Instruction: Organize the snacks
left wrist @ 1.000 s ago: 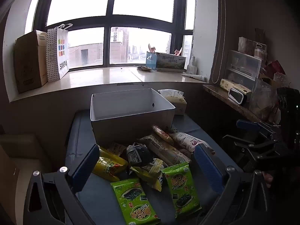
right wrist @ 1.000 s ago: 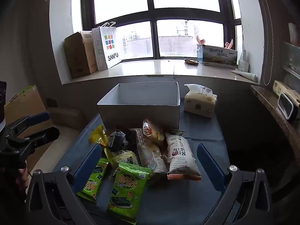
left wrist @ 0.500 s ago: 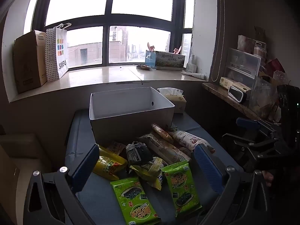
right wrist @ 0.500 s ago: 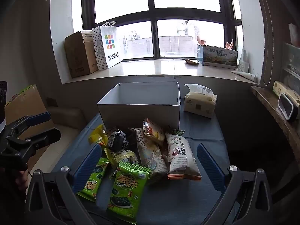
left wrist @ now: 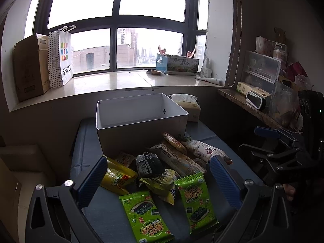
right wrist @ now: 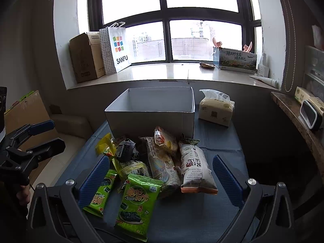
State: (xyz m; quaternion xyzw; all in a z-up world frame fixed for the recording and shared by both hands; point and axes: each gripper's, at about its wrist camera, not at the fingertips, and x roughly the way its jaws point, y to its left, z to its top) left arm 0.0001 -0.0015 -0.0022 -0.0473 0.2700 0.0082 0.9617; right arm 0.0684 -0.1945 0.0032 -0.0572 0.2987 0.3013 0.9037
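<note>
Where heaped, snack packets lengthwise boxward

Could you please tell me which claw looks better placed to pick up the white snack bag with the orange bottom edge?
Probably the right claw: open, the white orange-edged bag lies between its fingers; for the left claw it sits off right.

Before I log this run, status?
Left gripper open, right gripper open. Snack pile on table, white box looks empty. Nothing blocking.
</note>
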